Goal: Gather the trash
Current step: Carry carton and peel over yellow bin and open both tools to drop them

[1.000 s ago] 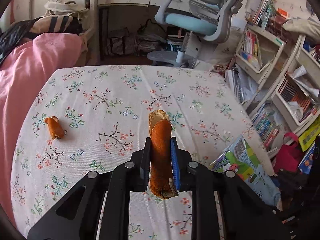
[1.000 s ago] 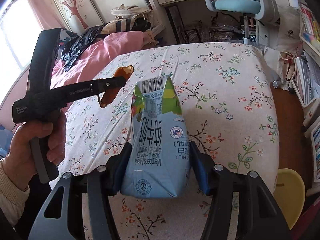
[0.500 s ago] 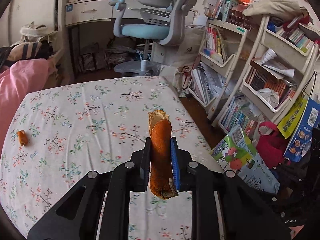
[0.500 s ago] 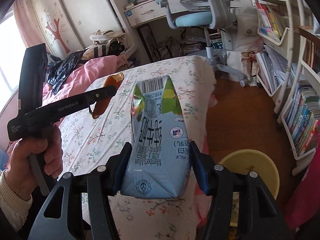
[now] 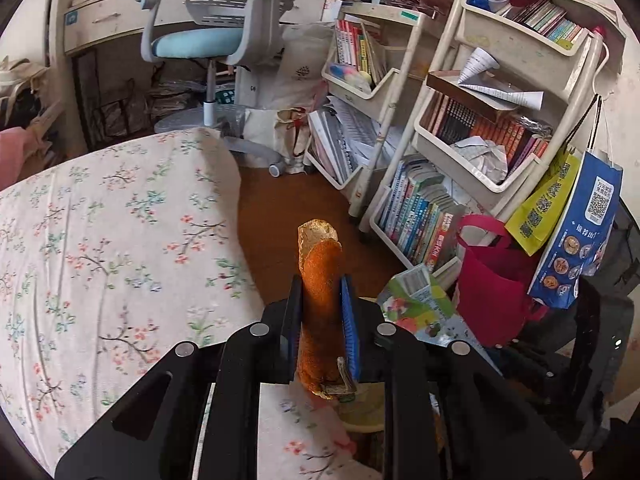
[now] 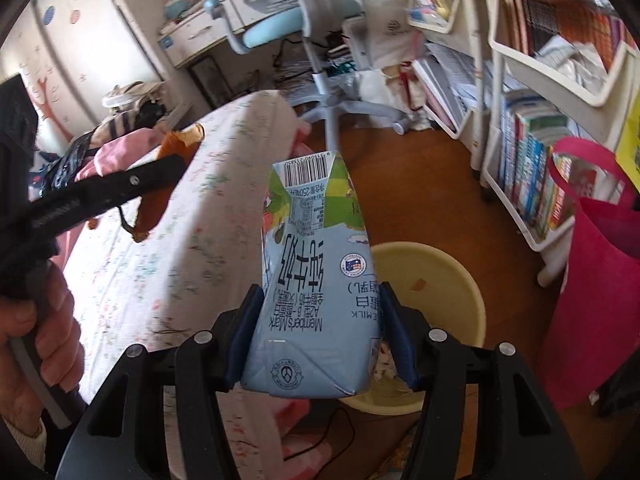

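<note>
My left gripper [image 5: 320,282] is shut on a long strip of orange peel [image 5: 320,264], which sticks out past the fingertips over the bed's edge and the wooden floor. In the right wrist view the same left gripper [image 6: 172,162] and its peel [image 6: 150,208] hang at the left, held by a hand. My right gripper [image 6: 320,290] is shut on a light blue milk carton [image 6: 316,264], barcode end forward. A pale yellow bin [image 6: 440,280] stands on the floor just below and beyond the carton. The carton [image 5: 416,304] also shows at the right of the left wrist view.
A bed with a floral sheet [image 5: 100,240] fills the left. White shelf carts of books [image 5: 480,140] line the right, with a red bag [image 5: 492,280] and hanging paper bags beside them. A blue office chair [image 5: 212,40] stands at the back by a desk.
Both grippers have swung right, from over the bed to its edge above the floor and the yellow bin. Peel and carton stay gripped. The second peel on the sheet has left the left wrist view.
</note>
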The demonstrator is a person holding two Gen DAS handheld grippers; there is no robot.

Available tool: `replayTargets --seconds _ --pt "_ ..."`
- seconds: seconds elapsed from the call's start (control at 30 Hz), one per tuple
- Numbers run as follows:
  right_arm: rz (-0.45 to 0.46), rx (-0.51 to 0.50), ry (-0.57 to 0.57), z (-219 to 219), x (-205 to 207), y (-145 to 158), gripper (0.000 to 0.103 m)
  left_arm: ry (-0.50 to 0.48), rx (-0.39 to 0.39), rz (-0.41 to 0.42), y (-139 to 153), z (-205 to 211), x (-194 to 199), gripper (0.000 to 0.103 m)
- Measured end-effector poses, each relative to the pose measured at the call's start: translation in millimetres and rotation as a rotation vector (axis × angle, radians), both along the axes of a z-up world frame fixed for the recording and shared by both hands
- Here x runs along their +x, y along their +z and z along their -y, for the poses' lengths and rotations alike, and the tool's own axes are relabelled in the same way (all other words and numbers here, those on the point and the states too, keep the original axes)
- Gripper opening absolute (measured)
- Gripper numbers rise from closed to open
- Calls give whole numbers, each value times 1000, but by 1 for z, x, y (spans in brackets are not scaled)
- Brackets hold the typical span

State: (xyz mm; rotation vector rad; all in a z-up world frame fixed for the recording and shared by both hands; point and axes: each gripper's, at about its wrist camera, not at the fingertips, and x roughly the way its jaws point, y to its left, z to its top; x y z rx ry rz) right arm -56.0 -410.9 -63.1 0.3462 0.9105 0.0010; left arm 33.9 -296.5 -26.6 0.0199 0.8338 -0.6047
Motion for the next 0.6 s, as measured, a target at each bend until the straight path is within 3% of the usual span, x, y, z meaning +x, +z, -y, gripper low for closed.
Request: replayTargets --seconds 0.1,0.17,0.33,0.5,0.6 --pt "-39 -4 -56 13 -4 -12 66 -55 -12 -51 -11 22 1 20" --pt "-49 1 -84 22 -7 -15 67 -87 -10 -74 -20 29 1 27" --pt "11 3 -95 21 -10 -1 68 -38 -29 -54 -14 12 3 36" --pt "139 -45 56 -30 -1 31 75 83 -7 51 15 -43 2 56" --pt "162 -73 181 -74 6 40 79 180 35 84 27 -90 2 64"
